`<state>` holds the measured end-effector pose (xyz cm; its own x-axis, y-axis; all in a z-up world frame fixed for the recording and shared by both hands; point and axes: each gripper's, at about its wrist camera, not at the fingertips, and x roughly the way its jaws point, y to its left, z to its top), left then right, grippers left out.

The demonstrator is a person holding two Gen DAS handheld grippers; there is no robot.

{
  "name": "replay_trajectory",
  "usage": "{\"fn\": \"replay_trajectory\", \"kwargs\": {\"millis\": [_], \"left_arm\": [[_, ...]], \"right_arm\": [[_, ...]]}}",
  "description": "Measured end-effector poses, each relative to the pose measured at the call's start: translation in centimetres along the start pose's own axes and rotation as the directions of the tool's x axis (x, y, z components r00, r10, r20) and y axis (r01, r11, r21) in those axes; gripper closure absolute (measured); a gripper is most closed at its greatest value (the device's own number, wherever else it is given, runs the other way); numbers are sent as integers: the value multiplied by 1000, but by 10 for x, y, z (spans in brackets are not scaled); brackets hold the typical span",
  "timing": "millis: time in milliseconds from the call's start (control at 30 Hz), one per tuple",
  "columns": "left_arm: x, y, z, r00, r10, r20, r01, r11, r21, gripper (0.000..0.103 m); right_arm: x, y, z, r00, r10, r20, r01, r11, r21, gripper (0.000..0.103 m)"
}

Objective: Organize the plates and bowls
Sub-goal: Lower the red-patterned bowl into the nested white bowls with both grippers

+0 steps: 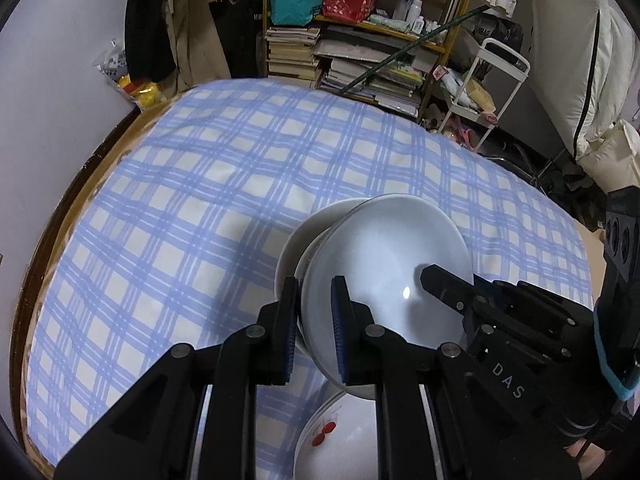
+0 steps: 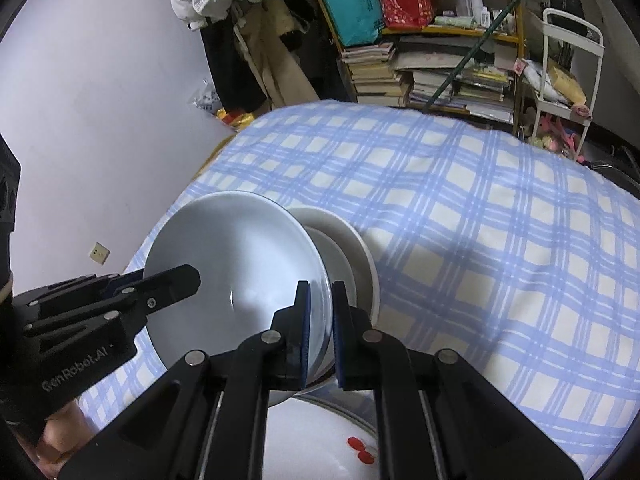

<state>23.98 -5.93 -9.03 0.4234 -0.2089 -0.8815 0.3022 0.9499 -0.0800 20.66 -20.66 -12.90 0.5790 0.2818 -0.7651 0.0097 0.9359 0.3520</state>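
Note:
A plain white bowl [image 1: 384, 264] [image 2: 236, 256] hangs tilted over the table, held by both grippers at opposite sides. My left gripper [image 1: 316, 312] is shut on its left rim, one pad inside and one outside. My right gripper [image 2: 322, 320] is shut on the opposite rim; in the left wrist view it [image 1: 434, 278] reaches in from the right. Just behind the bowl lies a white dish [image 1: 304, 224] [image 2: 352, 248] on the cloth. Under the bowl, near the front edge, sits a white plate with a red pattern [image 1: 336, 436] [image 2: 324, 436], partly hidden by the fingers.
The table wears a blue plaid cloth [image 1: 200, 200] [image 2: 480, 220], with wide bare cloth to the far and left sides. A white wall [image 1: 48, 80] stands to the left. Shelves of books and bags [image 1: 360, 40] and a white trolley [image 2: 568, 80] stand beyond the far edge.

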Motion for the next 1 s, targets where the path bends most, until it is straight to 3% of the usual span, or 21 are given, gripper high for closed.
{"fn": "replay_trajectory", "kwargs": {"millis": [200, 400, 800, 1000], "left_arm": [[20, 8, 1, 999, -23, -45, 22, 999, -34, 88], [33, 17, 1, 998, -12, -61, 9, 999, -53, 88], [32, 19, -2, 999, -15, -53, 12, 999, -43, 88], [24, 21, -6, 999, 27, -33, -28, 999, -39, 88]], "right_arm": [[11, -1, -1, 1000, -24, -1, 24, 1000, -14, 92], [17, 20, -7, 993, -113, 36, 117, 983, -140, 92], [7, 25, -8, 986, -144, 80, 155, 974, -168, 91], [3, 32, -11, 980, -168, 108, 187, 963, -192, 87]]}}
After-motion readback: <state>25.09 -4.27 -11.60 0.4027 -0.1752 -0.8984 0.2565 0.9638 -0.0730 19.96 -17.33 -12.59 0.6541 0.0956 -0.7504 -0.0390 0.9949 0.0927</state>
